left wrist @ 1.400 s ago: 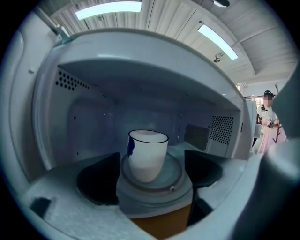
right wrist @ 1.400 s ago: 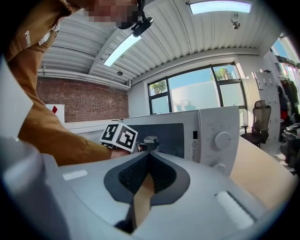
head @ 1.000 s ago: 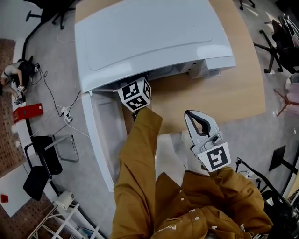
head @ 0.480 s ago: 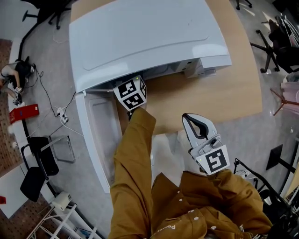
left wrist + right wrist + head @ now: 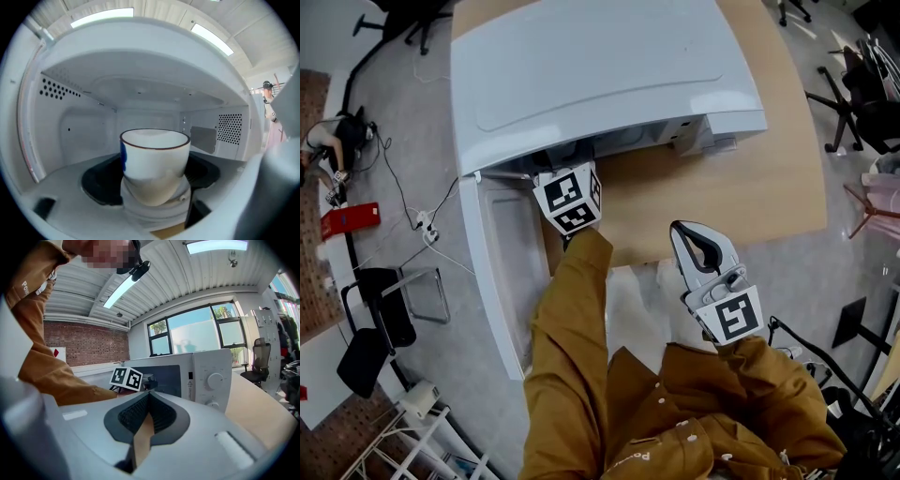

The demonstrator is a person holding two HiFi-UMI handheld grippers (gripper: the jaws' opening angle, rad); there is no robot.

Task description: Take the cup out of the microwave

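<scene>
Cup (image 5: pixel 155 157), white, dark-rimmed, clamped in left hand-held gripper (image 5: pixel 154 185), right hand-held gripper (image 5: pixel 146 414) clenched

Your wooden table (image 5: pixel 722 197) stands on grey floor (image 5: pixel 422 141). To your left lie a red box (image 5: pixel 353 225) and cables (image 5: pixel 405 197); office chairs (image 5: pixel 862 103) sit right. Ahead: brick wall (image 5: pixel 84 350), windows (image 5: pixel 197 331), strip lights (image 5: pixel 123 288).

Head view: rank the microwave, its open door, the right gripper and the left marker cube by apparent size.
1. microwave
2. microwave door, seen obliquely
3. right gripper, probably enlarged by nearness
4. left marker cube
</scene>
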